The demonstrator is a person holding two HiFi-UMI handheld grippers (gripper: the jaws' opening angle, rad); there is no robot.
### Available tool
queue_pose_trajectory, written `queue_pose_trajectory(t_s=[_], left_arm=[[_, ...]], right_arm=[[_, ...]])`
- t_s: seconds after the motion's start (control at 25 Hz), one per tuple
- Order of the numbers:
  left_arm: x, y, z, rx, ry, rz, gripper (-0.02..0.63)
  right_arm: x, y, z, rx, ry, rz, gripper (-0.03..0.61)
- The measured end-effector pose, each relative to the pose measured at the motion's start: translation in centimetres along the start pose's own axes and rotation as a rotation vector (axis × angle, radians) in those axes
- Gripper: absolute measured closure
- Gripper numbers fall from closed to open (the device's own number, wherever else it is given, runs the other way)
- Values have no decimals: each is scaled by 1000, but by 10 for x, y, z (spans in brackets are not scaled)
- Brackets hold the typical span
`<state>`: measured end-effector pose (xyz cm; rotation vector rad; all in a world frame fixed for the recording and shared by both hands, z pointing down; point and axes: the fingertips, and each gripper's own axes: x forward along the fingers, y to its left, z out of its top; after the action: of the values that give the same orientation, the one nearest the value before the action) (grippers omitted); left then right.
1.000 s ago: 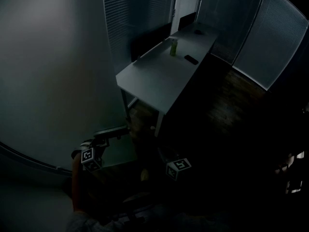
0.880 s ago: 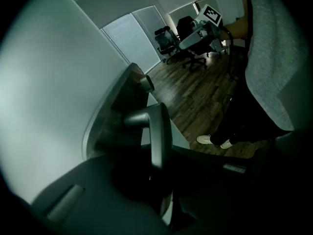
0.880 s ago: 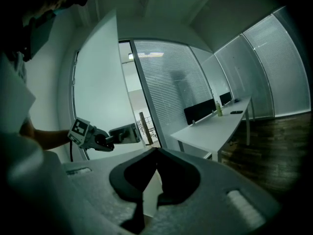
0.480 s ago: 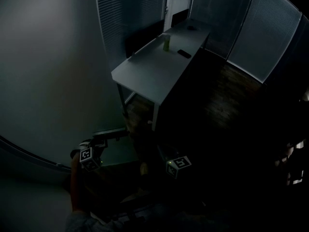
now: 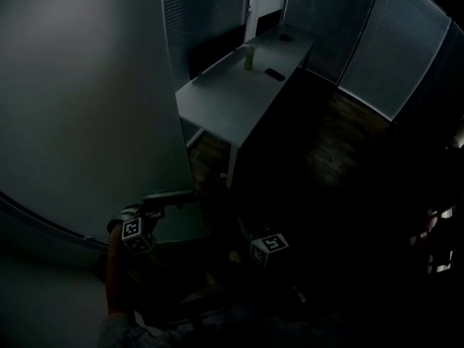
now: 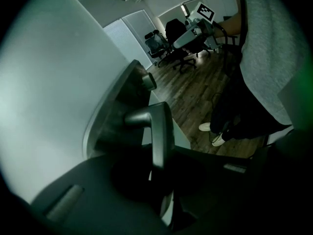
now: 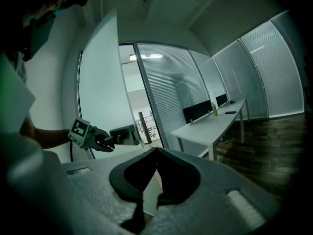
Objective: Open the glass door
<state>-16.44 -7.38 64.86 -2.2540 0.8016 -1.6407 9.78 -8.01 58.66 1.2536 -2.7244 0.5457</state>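
Observation:
The frosted glass door [image 5: 87,107] stands ajar at the left, its free edge toward the room. Its dark lever handle [image 6: 161,131] runs down between the jaws of my left gripper [image 6: 159,180], which is shut on it. From the right gripper view, the left gripper [image 7: 105,140] clamps that handle [image 7: 122,135] beside the door's edge. In the head view the left gripper's marker cube [image 5: 135,233] sits just below the handle [image 5: 165,197]. My right gripper [image 7: 156,152] is shut and empty, level, facing the doorway; its cube [image 5: 268,246] shows low in the middle.
A long white desk [image 5: 232,93] stands past the door with a green bottle [image 5: 249,58] and a dark phone [image 5: 274,74] on it. Glass walls with blinds [image 5: 406,42] enclose the room. Office chairs [image 6: 171,38] stand behind. The person's white shoes [image 6: 210,127] are on the wood floor.
The door panel now covers more of the left of the head view, and the desk has drifted up. Both grippers moved along with the door. The left gripper stays on the handle.

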Motion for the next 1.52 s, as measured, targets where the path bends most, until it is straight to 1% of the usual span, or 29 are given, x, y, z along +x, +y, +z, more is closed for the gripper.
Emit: queue_pose_trajectory(t_s=[0.24, 0.52, 0.68, 1.08, 1.52], left_arm=[[-11, -13, 3, 21, -7, 5, 574], [-20, -31, 1, 42, -27, 4, 574], [-22, -34, 2, 54, -34, 5, 575], [-33, -53, 0, 87, -33, 6, 577], [-49, -77, -5, 156, 38, 58, 591]], right_arm=[[-8, 10, -3, -9, 2, 5, 577], [-20, 13, -6, -13, 3, -11, 577], [-28, 15, -6, -14, -3, -19, 577], [-70, 27, -23, 6, -9, -57, 577], [-109, 44, -34, 12, -25, -78, 577]])
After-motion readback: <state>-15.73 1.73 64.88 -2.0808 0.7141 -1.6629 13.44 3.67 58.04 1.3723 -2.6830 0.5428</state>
